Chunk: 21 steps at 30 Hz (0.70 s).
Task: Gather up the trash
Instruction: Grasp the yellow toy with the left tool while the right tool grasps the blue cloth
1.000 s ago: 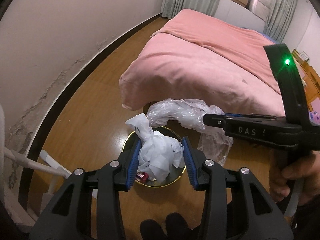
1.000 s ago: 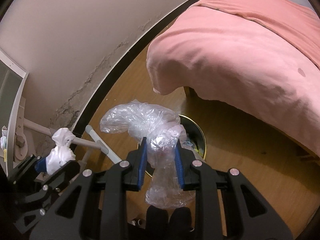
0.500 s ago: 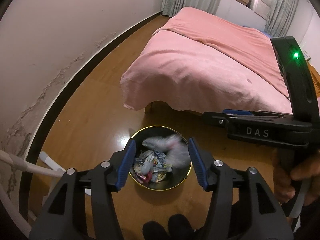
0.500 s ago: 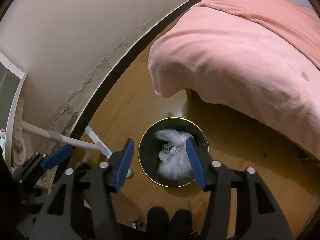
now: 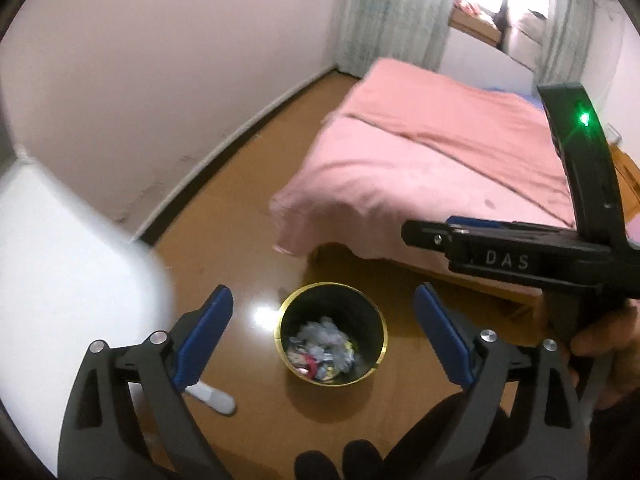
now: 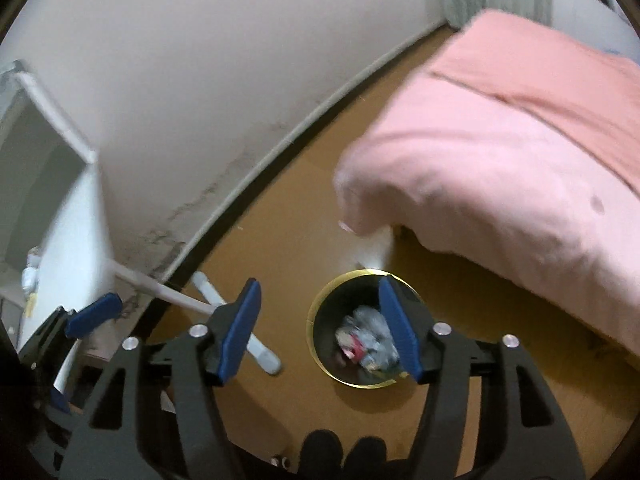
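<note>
A round black bin with a gold rim [image 5: 280, 312] stands on the wooden floor near the bed corner. It holds crumpled white tissue, clear plastic and coloured scraps [image 5: 326, 346]. My left gripper [image 5: 322, 328] is open and empty, well above the bin. The right gripper's body [image 5: 516, 258] shows at the right of the left wrist view. In the right wrist view, my right gripper [image 6: 320, 320] is open and empty above the bin [image 6: 316, 312], whose trash [image 6: 366, 340] shows between the blue pads.
A bed with a pink cover [image 5: 420, 168] stands right of the bin, also in the right wrist view [image 6: 500, 152]. A white frame with tube legs [image 6: 236, 320] and a white cabinet [image 5: 60, 264] stand at left by the wall. Curtains [image 5: 392, 12] hang at the far end.
Both grippers have let go; the tissue and the plastic bag have dropped into the bin. Both jaws opened wider and both grippers rose away from the bin.
</note>
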Tool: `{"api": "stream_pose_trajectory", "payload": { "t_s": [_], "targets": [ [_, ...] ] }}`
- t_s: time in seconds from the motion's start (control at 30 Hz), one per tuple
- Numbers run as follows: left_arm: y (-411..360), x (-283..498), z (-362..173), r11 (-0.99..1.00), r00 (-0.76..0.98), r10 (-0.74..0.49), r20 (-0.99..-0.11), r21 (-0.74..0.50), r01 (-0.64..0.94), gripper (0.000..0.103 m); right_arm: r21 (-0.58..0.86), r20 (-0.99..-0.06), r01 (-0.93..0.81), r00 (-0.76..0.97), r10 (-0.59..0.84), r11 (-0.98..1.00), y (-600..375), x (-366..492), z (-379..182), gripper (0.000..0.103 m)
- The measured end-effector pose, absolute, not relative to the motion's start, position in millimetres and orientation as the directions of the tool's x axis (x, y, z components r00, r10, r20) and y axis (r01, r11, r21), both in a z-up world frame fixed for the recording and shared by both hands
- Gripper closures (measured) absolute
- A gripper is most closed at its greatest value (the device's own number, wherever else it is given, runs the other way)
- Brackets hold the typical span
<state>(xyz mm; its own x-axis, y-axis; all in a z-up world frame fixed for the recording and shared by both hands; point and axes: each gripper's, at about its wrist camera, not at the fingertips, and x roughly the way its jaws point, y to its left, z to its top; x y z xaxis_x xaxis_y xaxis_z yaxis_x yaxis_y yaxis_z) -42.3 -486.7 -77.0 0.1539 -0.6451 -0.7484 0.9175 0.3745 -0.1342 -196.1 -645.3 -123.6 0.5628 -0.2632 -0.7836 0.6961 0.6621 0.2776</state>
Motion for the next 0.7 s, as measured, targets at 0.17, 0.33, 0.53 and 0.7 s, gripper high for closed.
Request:
{"api": "stream_pose_trajectory", "payload": {
  "t_s": [0.17,0.33,0.53,0.7],
  "targets": [
    [-404.9,-3.2,-29.9,0.514,0.273,-0.636,-0.722,-0.133,0.848,0.012,0.286,-0.716,0.549,0.667,-0.206,0.785,-580.4,-138.5,-71.2,0.038],
    [-302.5,53.2,-10.1,0.697,0.466,-0.543,-0.699,-0.065,0.715,0.012,0.278,-0.683,0.351,0.727,-0.073,0.894,-498.7,-61.9,-43.5,0.037],
    [-168.5,113.8,-10.9,0.876,0.6,-0.367,-0.711,-0.048,0.479,0.012,0.275,-0.691,0.119,0.715,0.109,0.954,-395.3,39.5,-36.3,0.037],
    [-93.3,139.4,-15.1,0.934,0.629,-0.284,-0.724,-0.062,0.351,0.012,0.259,-0.716,-0.025,0.666,0.209,0.966,-317.7,120.9,-42.4,0.037]
  ]
}}
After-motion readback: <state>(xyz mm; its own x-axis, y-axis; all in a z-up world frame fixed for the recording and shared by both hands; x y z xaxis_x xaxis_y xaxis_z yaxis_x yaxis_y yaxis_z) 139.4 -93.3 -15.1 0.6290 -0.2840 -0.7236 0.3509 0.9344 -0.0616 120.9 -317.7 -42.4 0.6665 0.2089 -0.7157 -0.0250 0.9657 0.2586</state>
